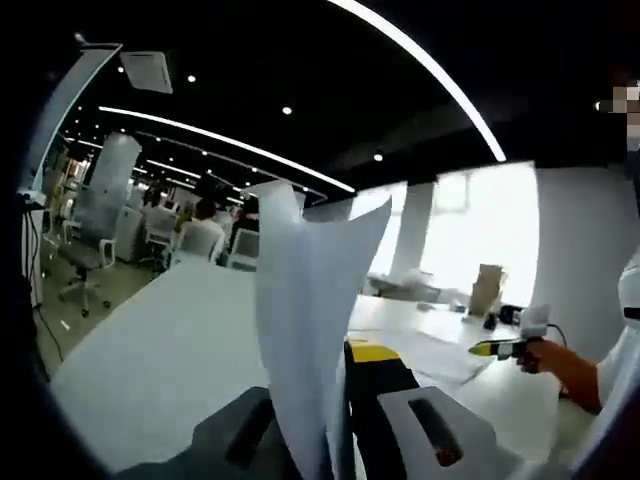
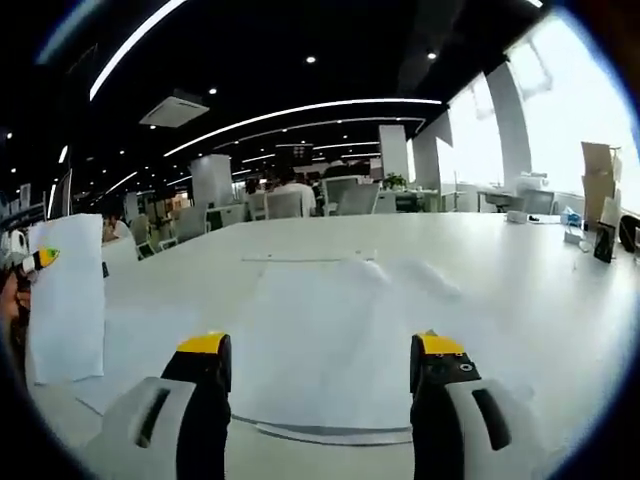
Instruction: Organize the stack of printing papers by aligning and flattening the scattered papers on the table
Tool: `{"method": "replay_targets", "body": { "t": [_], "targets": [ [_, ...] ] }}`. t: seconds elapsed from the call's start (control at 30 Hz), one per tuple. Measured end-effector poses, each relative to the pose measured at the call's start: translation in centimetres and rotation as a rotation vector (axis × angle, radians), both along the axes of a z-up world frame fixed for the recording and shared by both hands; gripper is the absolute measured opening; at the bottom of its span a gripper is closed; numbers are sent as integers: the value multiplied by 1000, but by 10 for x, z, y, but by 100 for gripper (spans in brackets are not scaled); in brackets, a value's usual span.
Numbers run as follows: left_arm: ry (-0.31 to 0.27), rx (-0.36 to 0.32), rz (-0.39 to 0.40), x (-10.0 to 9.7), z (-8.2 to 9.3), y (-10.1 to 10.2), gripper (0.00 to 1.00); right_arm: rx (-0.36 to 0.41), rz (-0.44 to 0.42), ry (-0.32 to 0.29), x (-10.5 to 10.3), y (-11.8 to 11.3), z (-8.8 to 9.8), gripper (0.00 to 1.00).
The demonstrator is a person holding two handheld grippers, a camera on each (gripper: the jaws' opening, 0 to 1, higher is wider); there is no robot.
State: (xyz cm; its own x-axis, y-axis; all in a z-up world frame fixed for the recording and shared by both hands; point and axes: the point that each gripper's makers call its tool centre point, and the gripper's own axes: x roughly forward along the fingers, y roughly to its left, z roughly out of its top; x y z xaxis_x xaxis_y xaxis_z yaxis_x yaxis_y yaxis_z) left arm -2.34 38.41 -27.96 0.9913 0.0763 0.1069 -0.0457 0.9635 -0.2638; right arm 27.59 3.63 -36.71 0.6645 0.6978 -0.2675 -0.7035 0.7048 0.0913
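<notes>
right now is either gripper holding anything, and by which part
The left gripper pinches a sheet of paper by its bottom edge. The right gripper is open over the papers on the table, holding nothing.

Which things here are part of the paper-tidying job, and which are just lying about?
Job:
- held sheets, pinched in the left gripper
- loose papers lying on the table
- right gripper, fingers apart above those papers

Lying about:
- cardboard box
- office chair
- small dark item near the table's far edge
</notes>
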Motion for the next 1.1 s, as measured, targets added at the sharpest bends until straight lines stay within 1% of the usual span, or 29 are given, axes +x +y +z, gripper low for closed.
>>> {"method": "replay_targets", "body": {
  "t": [0.07, 0.13, 0.23, 0.5, 0.73, 0.9, 1.1],
  "targets": [
    [7, 2, 3, -1, -4, 1, 6, 1, -3, -2, 2, -1, 2, 68],
    [29, 20, 10, -2, -10, 2, 6, 1, -5, 0, 3, -2, 2, 68],
    [48, 26, 7, -4, -15, 1, 6, -10, -5, 9, 4, -3, 0, 68],
    [98, 67, -5, -7, -25, -3, 6, -31, -2, 15, 4, 0, -4, 69],
    [97, 70, -5, -11, -25, -5, 6, -45, 14, 21, 1, 4, -6, 69],
    [111, 69, -5, -11, -29, -5, 6, -55, 6, 16, 2, 1, -7, 69],
    [109, 75, -15, -9, -27, -8, 6, -67, 7, 19, 5, 0, -8, 69]
  ]
}}
